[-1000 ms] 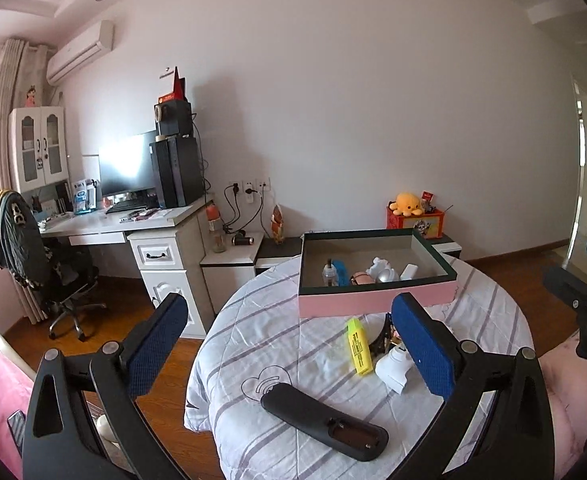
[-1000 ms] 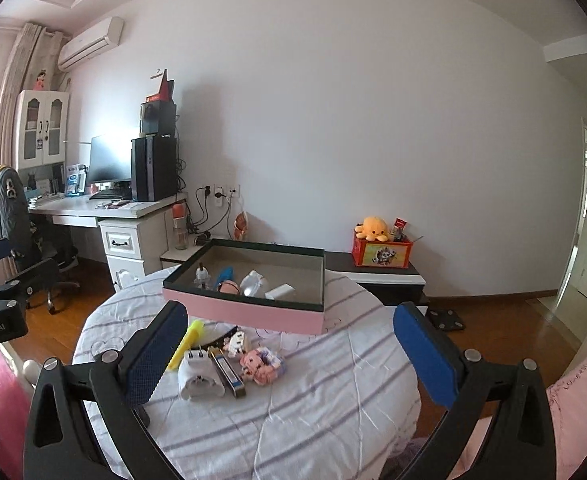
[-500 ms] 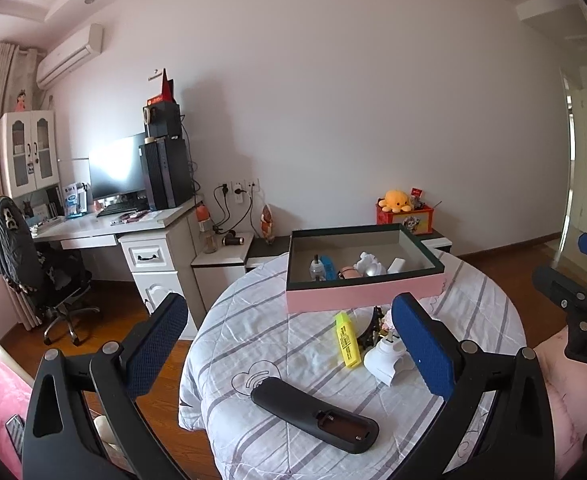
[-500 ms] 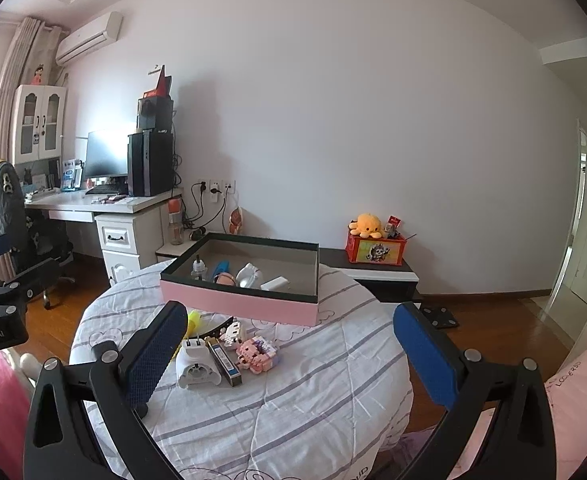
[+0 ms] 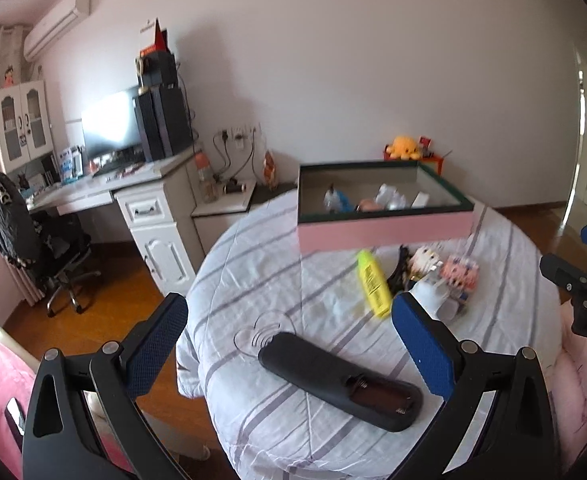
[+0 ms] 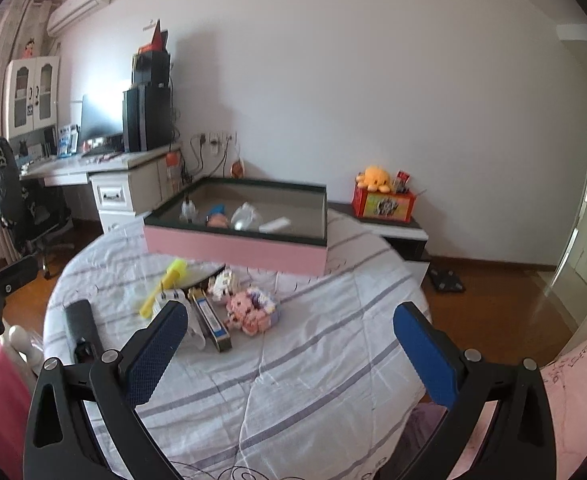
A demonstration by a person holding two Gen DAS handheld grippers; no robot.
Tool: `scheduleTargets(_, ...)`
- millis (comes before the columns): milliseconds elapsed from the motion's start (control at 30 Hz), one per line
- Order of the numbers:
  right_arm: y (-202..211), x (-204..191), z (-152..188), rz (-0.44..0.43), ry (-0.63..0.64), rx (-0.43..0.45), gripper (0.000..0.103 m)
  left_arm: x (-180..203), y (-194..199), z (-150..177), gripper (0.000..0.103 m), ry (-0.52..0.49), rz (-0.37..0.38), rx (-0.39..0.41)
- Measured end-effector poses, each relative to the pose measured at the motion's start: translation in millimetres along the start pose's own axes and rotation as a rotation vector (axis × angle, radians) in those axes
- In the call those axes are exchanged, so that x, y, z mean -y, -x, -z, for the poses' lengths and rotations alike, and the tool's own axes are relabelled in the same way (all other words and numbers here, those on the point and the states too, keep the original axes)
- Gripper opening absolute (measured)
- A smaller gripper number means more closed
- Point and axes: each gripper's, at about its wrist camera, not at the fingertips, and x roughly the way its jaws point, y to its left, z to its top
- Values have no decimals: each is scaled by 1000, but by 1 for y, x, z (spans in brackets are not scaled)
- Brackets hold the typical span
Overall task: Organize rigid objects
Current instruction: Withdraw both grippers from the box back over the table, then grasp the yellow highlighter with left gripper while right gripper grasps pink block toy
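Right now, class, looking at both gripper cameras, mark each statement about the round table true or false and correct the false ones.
1. Both grippers, left gripper and right gripper, are open and hold nothing. True.
2. The long black remote control lies inside the pink-sided open box. False: it lies on the striped tablecloth.
3. The yellow highlighter lies outside the box. True.
4. The box is empty. False: several small items lie inside.
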Motion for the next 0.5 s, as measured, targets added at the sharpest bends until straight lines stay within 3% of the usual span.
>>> scheduleTargets(500,-102,1,10,-32,1,-186,103,24,-79,1,103,-51,50,-160)
